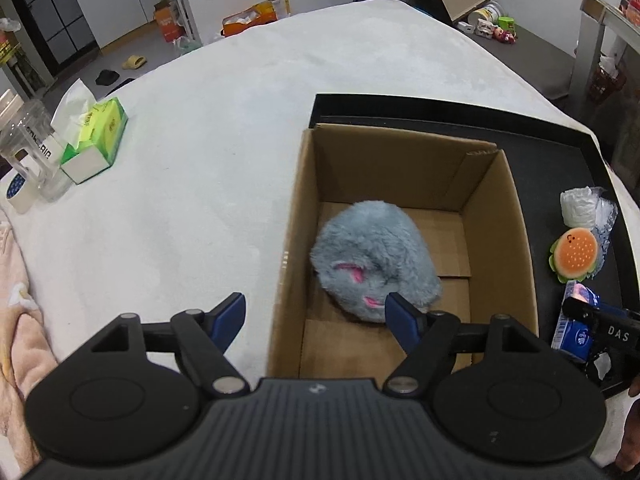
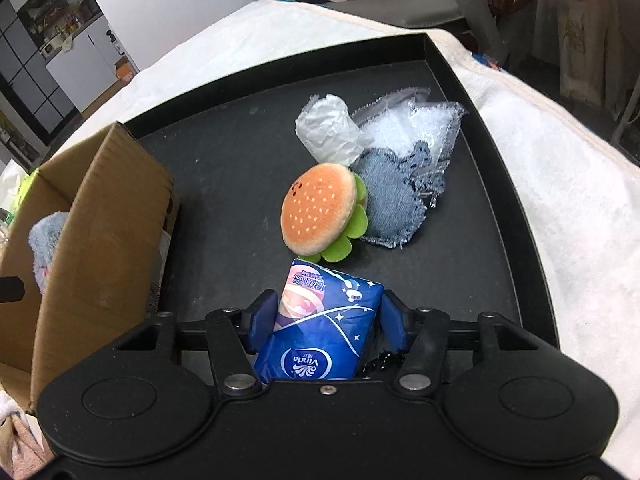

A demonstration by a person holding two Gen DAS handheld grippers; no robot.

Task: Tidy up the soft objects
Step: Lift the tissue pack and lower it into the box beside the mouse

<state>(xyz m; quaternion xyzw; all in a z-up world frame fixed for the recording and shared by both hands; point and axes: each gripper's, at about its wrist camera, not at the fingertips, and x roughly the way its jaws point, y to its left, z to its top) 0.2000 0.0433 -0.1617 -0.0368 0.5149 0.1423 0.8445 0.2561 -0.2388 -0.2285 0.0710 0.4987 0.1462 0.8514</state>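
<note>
The right tongs [image 2: 326, 326] stood astride the blue plastic-wrapped tissue pack [image 2: 320, 328], their blue pads hard against its two sides, though I could not be sure the grip was firm. The pack lay on the black tray [image 2: 516, 208], near its front edge. The left tongs [image 1: 316, 320] hung wide apart and empty over the near wall of the brown cardboard box [image 1: 500, 216], one pad outside it and the other just by the grey fluffy plush toy with pink ears [image 1: 372, 264] lying on the box floor. To my eye the slick wrapper was the risk: a shallow pinch on so soft a pack could let it squirm free on the way up, or drop short of the box. The round orange plush burger with its green felt frill [image 2: 320, 210] sat just beyond the pack, almost touching its far end, and might be nudged. Behind it lay a blue denim pouch [image 2: 394, 204], a white wrapped roll [image 2: 328, 128] and a clear crinkled bag [image 2: 416, 120], all crowded together. The box wall stood between the pack and its likely home, with the left tongs over the opening. Off on the white counter [image 1: 200, 140] sat a green tissue box [image 1: 100, 136].
</note>
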